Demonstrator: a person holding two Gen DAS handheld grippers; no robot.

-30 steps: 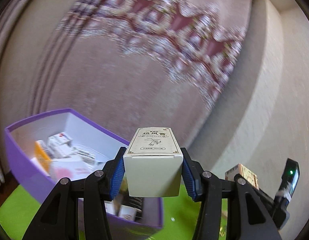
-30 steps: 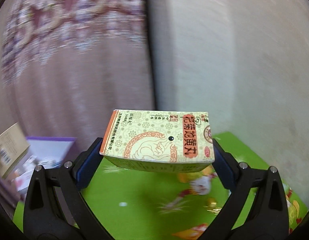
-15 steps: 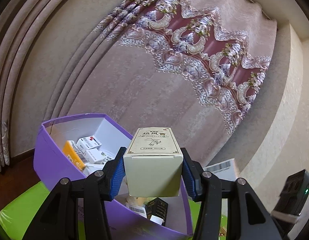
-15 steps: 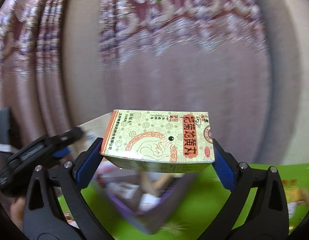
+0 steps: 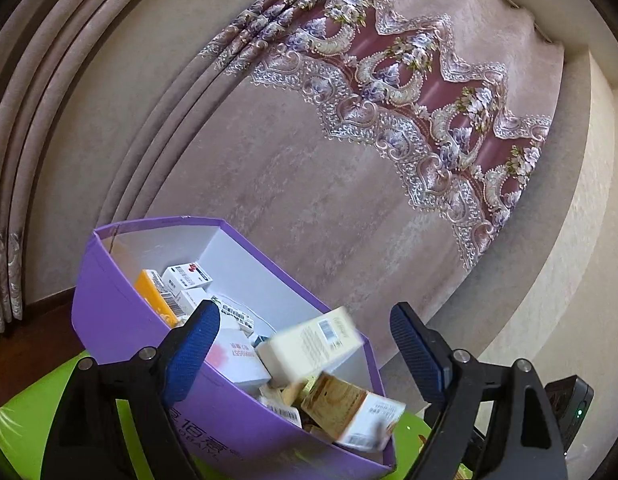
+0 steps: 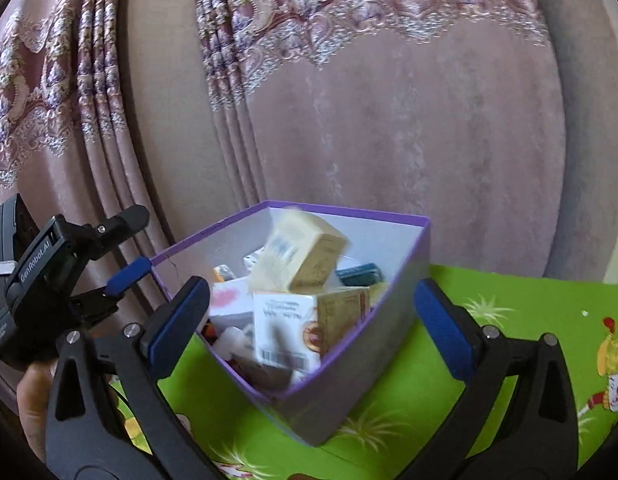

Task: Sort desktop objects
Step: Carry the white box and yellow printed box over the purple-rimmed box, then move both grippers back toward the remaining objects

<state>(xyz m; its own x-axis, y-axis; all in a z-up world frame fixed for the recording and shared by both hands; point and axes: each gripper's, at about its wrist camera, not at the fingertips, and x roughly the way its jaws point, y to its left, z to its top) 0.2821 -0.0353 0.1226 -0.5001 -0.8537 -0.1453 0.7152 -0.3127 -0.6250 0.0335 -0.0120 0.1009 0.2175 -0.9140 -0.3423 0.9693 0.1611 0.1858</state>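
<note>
Above the purple box, the left gripper is pointing nearly level, jaws opening, nothing between them. The right gripper is tilting downward, jaws wide, empty. Two blurred cartons, cream and patterned, are lying inside the box.

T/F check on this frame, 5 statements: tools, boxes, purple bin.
1. The left tool has nothing between its pads. True; its jaws are opening.
2. The right tool grips a patterned box. False: its jaws stand wide with nothing between the pads.
3. The purple bin stands on a green cloth. True.
4. The purple bin is empty. False: it holds many small boxes, with a blurred cream box on top.
5. A wooden shelf stands behind the bin. False: a patterned curtain hangs there.
</note>
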